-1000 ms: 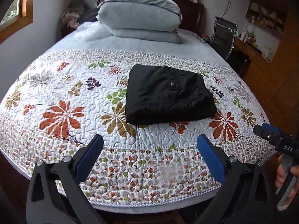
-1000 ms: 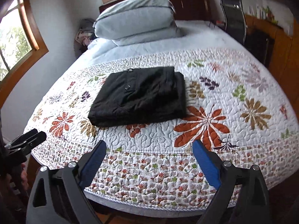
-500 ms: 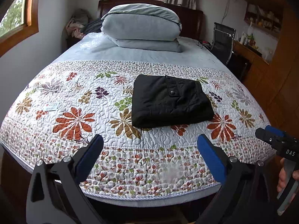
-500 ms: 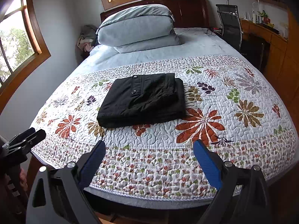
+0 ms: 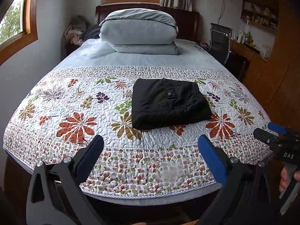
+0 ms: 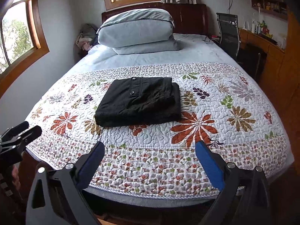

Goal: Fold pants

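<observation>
Quilted cotton covers most of what I see: the bed [image 5: 56,71] fills both views, its floral quilt [image 5: 78,123] spread over the near half and a plain pale sheet beyond. At the head end lies a folded grey duvet [image 5: 138,28] stacked on a pillow, against a dark wooden headboard. Beside the bed on my right stands a black chair [image 5: 220,41] in front of a wooden desk [image 6: 262,41] with small clutter on it.

On the quilt, a little right of centre in my left view, sit the black pants [image 5: 168,103]. They are a compact rectangle of several layers, edges fairly square, with the waistband flap and a snap button facing up. One lower layer sticks out slightly along the side nearer the chair, visible in my right view [image 6: 138,101].

My left gripper [image 5: 150,159] hangs at the foot of the bed, well apart from the pants, fingers spread wide with nothing between them. My right gripper [image 6: 150,161] is likewise back at the bed's edge, fingers wide and empty.

I judge the folding essentially done. All that might remain is squaring that protruding layer; otherwise nothing is left for me to grasp.
</observation>
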A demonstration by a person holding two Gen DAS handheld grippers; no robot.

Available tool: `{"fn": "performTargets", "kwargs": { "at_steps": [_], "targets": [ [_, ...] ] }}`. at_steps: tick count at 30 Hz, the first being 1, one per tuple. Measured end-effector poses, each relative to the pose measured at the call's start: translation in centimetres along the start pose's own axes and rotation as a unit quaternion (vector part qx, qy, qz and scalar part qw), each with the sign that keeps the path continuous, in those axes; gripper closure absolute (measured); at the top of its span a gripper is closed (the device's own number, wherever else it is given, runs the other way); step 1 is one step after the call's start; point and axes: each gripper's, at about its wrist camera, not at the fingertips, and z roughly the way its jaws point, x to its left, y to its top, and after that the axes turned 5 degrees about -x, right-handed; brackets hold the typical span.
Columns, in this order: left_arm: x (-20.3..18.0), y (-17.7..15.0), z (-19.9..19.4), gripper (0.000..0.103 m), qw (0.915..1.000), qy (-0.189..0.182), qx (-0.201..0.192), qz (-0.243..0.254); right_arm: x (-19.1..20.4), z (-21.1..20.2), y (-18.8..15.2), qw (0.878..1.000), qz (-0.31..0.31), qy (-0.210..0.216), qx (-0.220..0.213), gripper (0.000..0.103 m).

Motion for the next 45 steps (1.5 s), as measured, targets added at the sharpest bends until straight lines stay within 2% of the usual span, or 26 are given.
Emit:
{"fn": "performTargets", "kwargs": {
  "at_steps": [19,24,37,42,45],
  "targets": [
    [0.4,-0.6,-0.9,0.003,0.9998,0.016,-0.009,0.0,0.8,-1.7,0.0,1.0,-0.015,-0.008,-0.015,0.005],
    [0.5,-0.5,-0.8,0.003,0.9999,0.009,-0.005,-0.003,0.8,-1.7,0.0,1.0,-0.016,-0.006,-0.015,0.005],
    [0.1,-0.6,-0.6,0.003,0.9995,0.025,-0.01,0.015,1.0,-1.1,0.0,1.0,-0.023,-0.001,-0.01,0.005],
    [0.2,-0.5,-0.7,0.003,0.9999,0.0,-0.014,0.006,1.1,-1.1,-0.1,1.0,-0.024,-0.001,-0.011,0.005],
    [0.2,-0.5,-0.8,0.003,0.9998,-0.003,-0.02,0.005,1.1,-0.9,-0.1,1.0,-0.026,0.0,-0.009,0.005]
  ]
}}
